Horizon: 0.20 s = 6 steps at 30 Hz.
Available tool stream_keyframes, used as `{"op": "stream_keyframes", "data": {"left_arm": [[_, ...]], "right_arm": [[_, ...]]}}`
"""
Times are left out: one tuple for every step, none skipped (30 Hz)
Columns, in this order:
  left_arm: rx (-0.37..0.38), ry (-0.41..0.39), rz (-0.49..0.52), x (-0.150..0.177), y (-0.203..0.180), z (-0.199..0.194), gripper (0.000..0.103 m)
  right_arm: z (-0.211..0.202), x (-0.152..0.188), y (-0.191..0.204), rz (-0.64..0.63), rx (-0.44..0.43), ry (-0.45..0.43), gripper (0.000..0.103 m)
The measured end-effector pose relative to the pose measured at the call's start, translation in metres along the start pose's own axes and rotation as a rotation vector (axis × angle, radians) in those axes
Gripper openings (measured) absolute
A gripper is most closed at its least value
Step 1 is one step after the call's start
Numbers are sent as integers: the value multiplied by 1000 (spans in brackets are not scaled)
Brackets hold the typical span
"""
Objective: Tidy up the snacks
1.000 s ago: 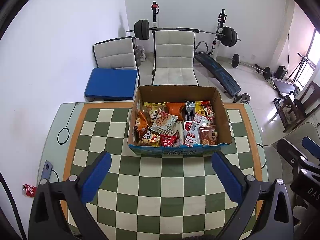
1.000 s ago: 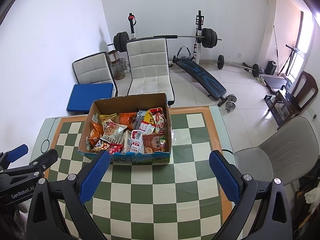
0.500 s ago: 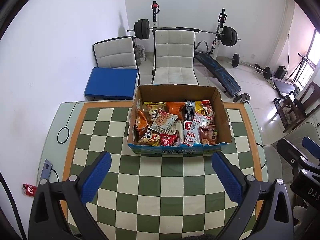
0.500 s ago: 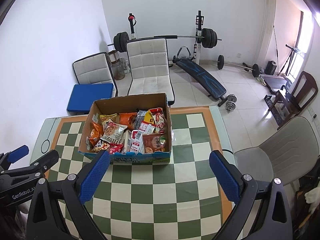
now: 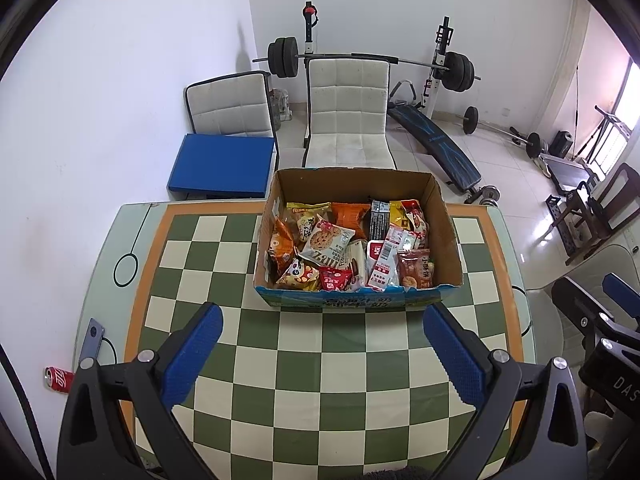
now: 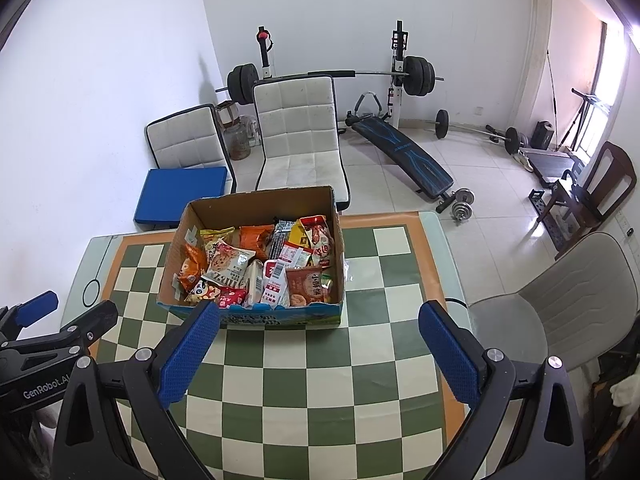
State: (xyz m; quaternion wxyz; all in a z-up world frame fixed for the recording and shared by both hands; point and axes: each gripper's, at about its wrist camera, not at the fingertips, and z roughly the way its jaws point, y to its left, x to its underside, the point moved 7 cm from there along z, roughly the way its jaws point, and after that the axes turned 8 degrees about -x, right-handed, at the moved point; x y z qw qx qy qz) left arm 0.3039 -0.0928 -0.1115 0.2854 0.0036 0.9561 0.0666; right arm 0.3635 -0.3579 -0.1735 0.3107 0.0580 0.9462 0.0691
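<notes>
Table: green-and-cream checkerboard top.
Cardboard box: on the table's far half, packed with snack packets; their print is too small to read.
Left gripper: jaws wide apart, empty; housing lettered "GenRobot.AI".
Right gripper: jaws wide apart, empty.

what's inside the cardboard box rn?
The cardboard box holds a loose pile of snack packets, including a cookie pack and an orange bag. Whatever lies beneath the top layer is covered.

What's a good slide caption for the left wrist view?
Open left gripper facing a cardboard box of snacks on a checkered table.
</notes>
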Motion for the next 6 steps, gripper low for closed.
{"op": "stream_keyframes", "data": {"left_arm": [[-2, 2, 1, 0, 1, 0, 103], [-5, 4, -2, 0, 1, 1, 103], [-4, 5, -3, -1, 1, 1, 103], [-3, 6, -6, -1, 1, 0, 103], [-4, 3, -5, -2, 2, 0, 103], [-4, 0, -3, -2, 1, 0, 103]], "right_arm": [[0, 0, 0, 0, 0, 1, 102], [0, 0, 0, 0, 0, 1, 102], [0, 1, -1, 2, -1, 1, 102], [0, 0, 0, 2, -1, 1, 102], [0, 0, -1, 0, 0, 1, 102], [-1, 1, -1, 2, 0, 1, 102]]}}
